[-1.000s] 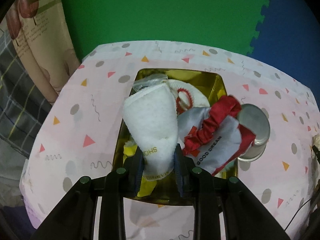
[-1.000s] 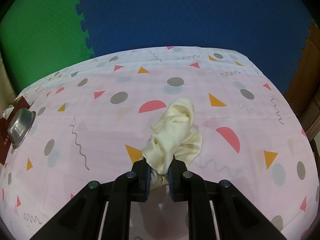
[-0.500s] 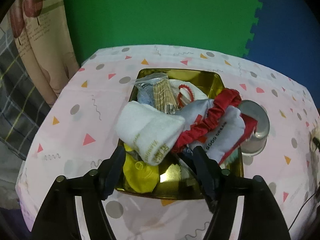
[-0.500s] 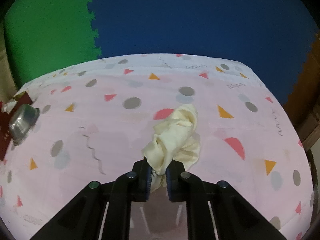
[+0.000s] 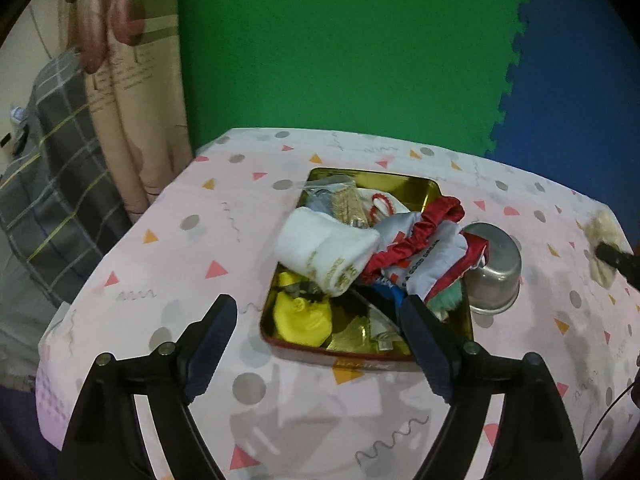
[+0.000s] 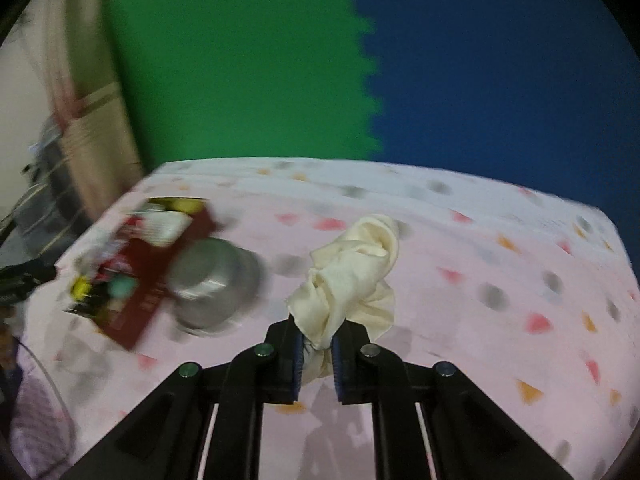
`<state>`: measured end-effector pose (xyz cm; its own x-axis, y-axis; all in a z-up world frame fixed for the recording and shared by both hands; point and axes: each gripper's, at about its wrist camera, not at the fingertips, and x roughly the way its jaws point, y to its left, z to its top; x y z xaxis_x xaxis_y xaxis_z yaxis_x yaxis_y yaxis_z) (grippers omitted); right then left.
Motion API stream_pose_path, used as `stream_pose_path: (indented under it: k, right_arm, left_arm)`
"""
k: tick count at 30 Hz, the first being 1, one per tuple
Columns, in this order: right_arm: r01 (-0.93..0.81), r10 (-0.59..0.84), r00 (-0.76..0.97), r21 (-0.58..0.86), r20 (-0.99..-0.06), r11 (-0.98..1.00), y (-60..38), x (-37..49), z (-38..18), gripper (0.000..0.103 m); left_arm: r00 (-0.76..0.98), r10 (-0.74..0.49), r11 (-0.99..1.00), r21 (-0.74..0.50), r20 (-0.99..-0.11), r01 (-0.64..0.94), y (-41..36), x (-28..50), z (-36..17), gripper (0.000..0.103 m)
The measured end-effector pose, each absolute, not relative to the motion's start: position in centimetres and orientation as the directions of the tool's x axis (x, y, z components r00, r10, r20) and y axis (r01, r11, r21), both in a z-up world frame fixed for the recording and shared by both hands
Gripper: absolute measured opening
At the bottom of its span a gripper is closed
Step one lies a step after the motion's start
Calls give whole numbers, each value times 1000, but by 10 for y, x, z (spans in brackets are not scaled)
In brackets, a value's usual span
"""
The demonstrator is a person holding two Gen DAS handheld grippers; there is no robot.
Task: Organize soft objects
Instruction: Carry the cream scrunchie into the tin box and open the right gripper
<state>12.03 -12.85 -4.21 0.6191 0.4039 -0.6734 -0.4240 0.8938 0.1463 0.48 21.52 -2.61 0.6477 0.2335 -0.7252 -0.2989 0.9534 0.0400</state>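
A gold tin (image 5: 416, 187) with red outer walls sits on the pink patterned tablecloth, heaped with soft things. A white sock (image 5: 324, 246) lies on top, beside a red scrunchie (image 5: 416, 236) and a grey pouch (image 5: 436, 260); a yellow item (image 5: 302, 316) lies at the tin's near end. My left gripper (image 5: 316, 320) hangs in front of the tin, jaws wide and still opening, nothing between them. My right gripper (image 6: 316, 350) is shut on a cream cloth (image 6: 352, 272), held above the table. That cloth (image 5: 604, 236) also shows at the far right of the left wrist view. The tin (image 6: 152, 292) appears blurred at the left.
A steel bowl (image 5: 494, 276) lies upturned against the tin's right side; it is the steel bowl (image 6: 212, 280) left of the cream cloth in the right wrist view. Green and blue foam mats back the table. A curtain (image 5: 120, 100) and a checked blanket (image 5: 44, 184) stand to the left.
My left gripper let go of the white sock, which now lies on the tin's heap, and drew back. My right gripper lifted the cream cloth and swung left toward the tin.
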Motion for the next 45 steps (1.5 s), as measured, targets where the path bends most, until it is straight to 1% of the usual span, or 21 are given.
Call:
stream_pose_path:
  k: [4,8,11,14,17,19,24,25,26,27,29,30,39,45]
  right_arm:
    - [-543,496,568,154,-657,826,-55,119,-21,11]
    - [-639,576,514,165,-636,751,15,119,-2,11]
    - [-683,613,483,169,-625,711,60,123,8,11]
    - [-702,622,461,169,-632,692,97,131,6,11]
    - [-704,607,442,163,-661,691,128,143,-5,12]
    - [-698,586,433,156,-685,699,144,151,-16,14]
    - [-668,527,426,137,-735,732,167,164,-42,15]
    - [-663,520,424,137,-741,736,168,164,-45,20]
    - [-661,518,420,139,-745,737,168,164,-47,30]
    - [-658,509,419,135,-752,741,171,164,-49,37]
    - [-656,503,426,126,-752,744,173,161,-49,61]
    - [-655,501,433,120,-749,746,172,159,-47,64]
    - [-636,487,488,88,-725,767,136,119,-17,64]
    - [-625,458,482,74,-747,777,109,80,-20,65]
  left_arm:
    - [630,272,946,81,-727,-314,220,-3,-27,84]
    - [621,279,935,59,-732,-350,233,-10,-27,86]
    - [602,306,921,69,-737,-384,239,-12,-27,86]
    - [591,326,905,63,-738,-421,248,-15,-26,86]
    - [575,348,890,68,-741,-451,255,-16,-26,86]
    - [561,362,879,73,-744,-472,259,-16,-27,86]
    - [539,368,863,62,-757,-501,266,-16,-30,86]
    - [539,363,862,54,-760,-504,267,-16,-30,86]
    - [540,360,861,49,-761,-506,267,-17,-31,86]
    - [540,357,861,45,-763,-506,267,-17,-30,86]
    - [543,359,860,43,-759,-509,267,-18,-29,86]
    - [545,362,860,46,-757,-508,265,-18,-28,86]
    - [560,361,867,47,-746,-497,254,-21,-20,86]
    - [568,355,880,60,-743,-471,240,-20,-18,86]
